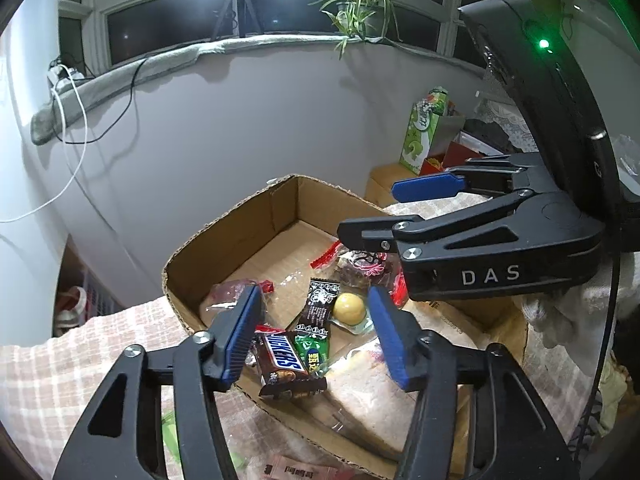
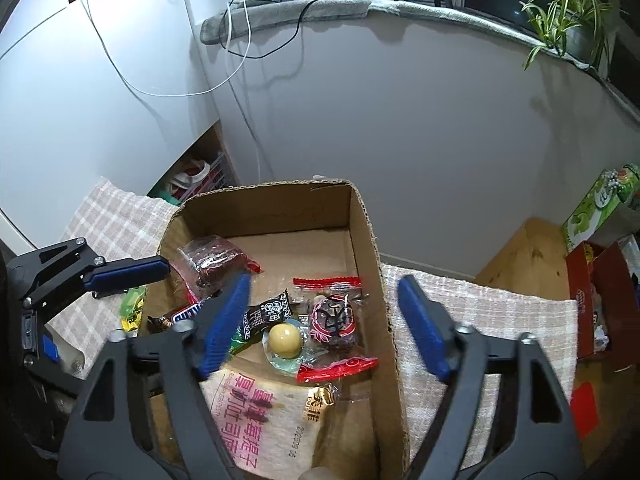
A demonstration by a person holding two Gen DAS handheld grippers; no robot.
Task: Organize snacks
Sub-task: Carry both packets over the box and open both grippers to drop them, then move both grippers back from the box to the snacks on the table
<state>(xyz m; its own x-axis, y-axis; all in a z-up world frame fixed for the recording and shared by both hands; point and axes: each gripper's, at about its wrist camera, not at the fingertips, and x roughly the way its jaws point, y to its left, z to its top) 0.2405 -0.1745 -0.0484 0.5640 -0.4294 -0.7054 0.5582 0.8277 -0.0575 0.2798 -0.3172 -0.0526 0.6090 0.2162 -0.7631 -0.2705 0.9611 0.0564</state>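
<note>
An open cardboard box point(image 1: 224, 240) point(image 2: 368, 240) holds several snacks. Among them are a Snickers bar point(image 1: 282, 360) point(image 2: 180, 314), a black sachet point(image 1: 318, 308) point(image 2: 268, 312), a green packet point(image 1: 312, 350) and a yellow ball candy point(image 1: 349, 307) point(image 2: 285, 341). There are also two dark cakes in red-edged wrappers point(image 2: 334, 320) point(image 2: 212, 260) and a bread pack with pink print point(image 2: 256, 408). My left gripper point(image 1: 314, 332) hovers open over the Snickers bar, its pads clear of it. My right gripper point(image 2: 324, 308) point(image 1: 368, 210) stands open above the box's right half, holding nothing.
The box sits on a pink checked cloth point(image 2: 480, 312). A green packet point(image 2: 132, 304) lies on the cloth left of the box. To the right are a wooden surface point(image 2: 528, 256), a red box point(image 2: 592, 304) and a green bag point(image 1: 424, 132). A white wall stands close behind.
</note>
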